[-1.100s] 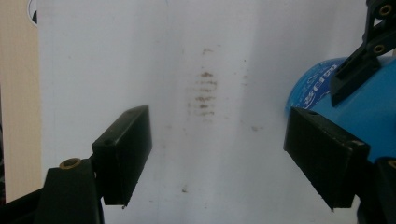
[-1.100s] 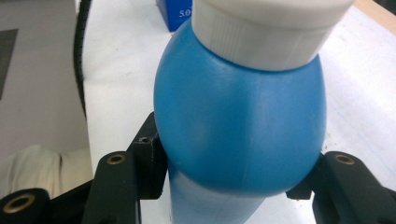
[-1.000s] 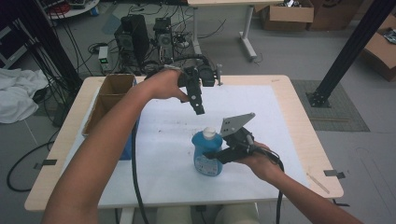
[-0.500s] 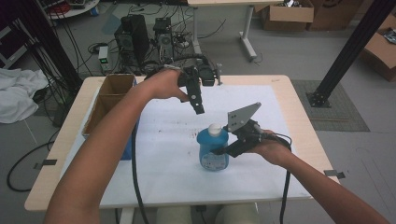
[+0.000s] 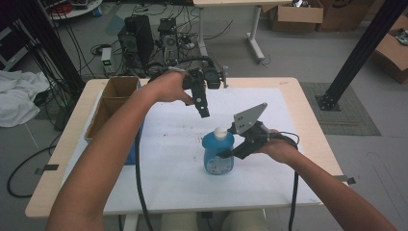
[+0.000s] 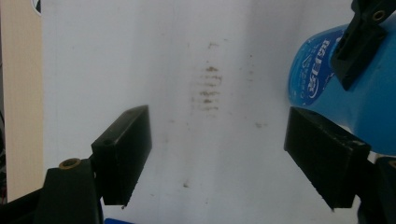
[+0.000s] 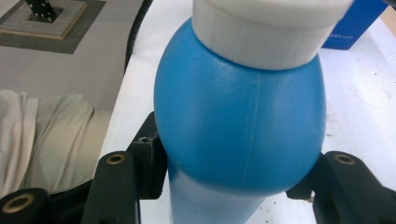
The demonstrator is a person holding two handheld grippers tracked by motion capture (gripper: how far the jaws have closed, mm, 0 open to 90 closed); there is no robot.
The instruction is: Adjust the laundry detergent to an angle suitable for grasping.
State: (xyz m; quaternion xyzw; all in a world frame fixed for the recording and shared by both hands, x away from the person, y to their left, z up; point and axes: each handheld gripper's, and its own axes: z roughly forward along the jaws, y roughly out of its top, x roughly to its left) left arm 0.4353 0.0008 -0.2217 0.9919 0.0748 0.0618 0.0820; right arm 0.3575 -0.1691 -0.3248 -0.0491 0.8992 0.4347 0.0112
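Note:
A blue bottle [image 5: 217, 153] with a white cap [image 5: 220, 132] stands upright near the middle of the white sheet [image 5: 168, 163]. My right gripper [image 5: 226, 154] is shut on its body from the right, one jaw on each side. In the right gripper view the bottle [image 7: 243, 126] and its cap [image 7: 266, 32] sit between the jaws of my right gripper [image 7: 233, 177]. My left gripper [image 5: 204, 113] hangs open above the sheet behind the bottle, holding nothing. In the left gripper view my left gripper [image 6: 219, 158] is wide open, with the bottle [image 6: 373, 112] at the right.
An open cardboard box [image 5: 113, 101] stands at the table's left edge, with a blue box [image 5: 132, 151] just in front of it. Brown smudges [image 6: 208, 88] mark the white sheet. The wooden table edge [image 5: 308, 110] runs along the right. Cables trail from both grippers.
My right gripper has carried the bottle a little to the right and brought it from a slight tilt to upright. The left gripper has stayed where it was, open.

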